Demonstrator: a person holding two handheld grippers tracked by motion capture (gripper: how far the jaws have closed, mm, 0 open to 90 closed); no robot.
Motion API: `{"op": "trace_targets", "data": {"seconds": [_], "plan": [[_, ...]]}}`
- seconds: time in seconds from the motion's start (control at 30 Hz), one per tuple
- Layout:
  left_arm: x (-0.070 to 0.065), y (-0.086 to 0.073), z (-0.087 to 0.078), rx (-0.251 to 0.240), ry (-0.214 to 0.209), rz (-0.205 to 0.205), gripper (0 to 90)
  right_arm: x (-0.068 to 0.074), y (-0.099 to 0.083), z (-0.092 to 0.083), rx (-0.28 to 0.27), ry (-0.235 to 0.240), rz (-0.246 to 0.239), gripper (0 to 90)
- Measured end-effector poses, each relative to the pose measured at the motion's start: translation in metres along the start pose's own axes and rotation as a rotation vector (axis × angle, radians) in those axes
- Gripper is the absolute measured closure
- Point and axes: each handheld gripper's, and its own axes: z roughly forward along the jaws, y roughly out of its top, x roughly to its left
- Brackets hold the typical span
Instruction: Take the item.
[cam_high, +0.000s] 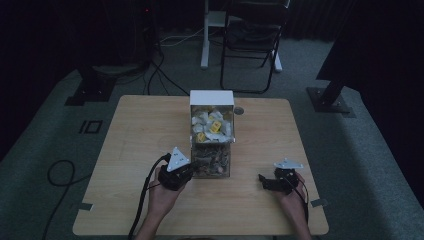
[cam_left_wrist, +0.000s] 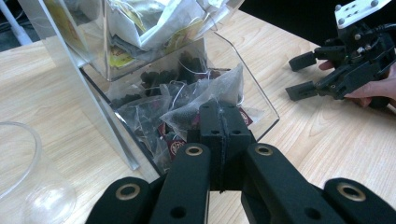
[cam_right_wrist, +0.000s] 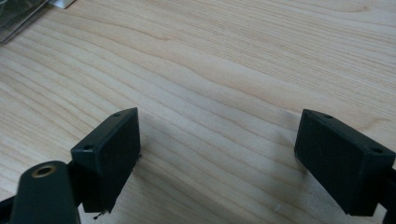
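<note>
2 grippers are working at the pale wooden bench (cam_high: 150, 130). The left gripper (cam_left_wrist: 219, 126) is reaching into the open bottom tray of the tall clear plastic tea-bag box (cam_high: 211, 131), because that is where the bags are coming out. Its fingers (cam_left_wrist: 209, 123) are clenched tight on the corner of 1 see-through pyramid tea bag with dark leaves (cam_left_wrist: 205, 100), so the bag can be pulled free from the pile. The bag is sitting at the front of the tray, touching other bags. A clear round plastic cup (cam_left_wrist: 28, 177) is waiting just beside the box, maybe for the bag. The right gripper (cam_high: 272, 182) is resting well apart on the bench, its fingers (cam_right_wrist: 109, 154) spread wide and grasping nothing.
</note>
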Motion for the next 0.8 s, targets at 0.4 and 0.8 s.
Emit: {"op": "trace_targets", "data": {"seconds": [0.4,0.8], "plan": [[0.005,0.001,-0.008,-0.005,0.009,-0.006,90.0,0.000,0.000,0.000,0.000,0.000,0.000,14.1],[0.008,0.001,-0.013,-0.011,0.020,-0.011,90.0,0.000,0.000,0.000,0.000,0.000,0.000,14.1]]}}
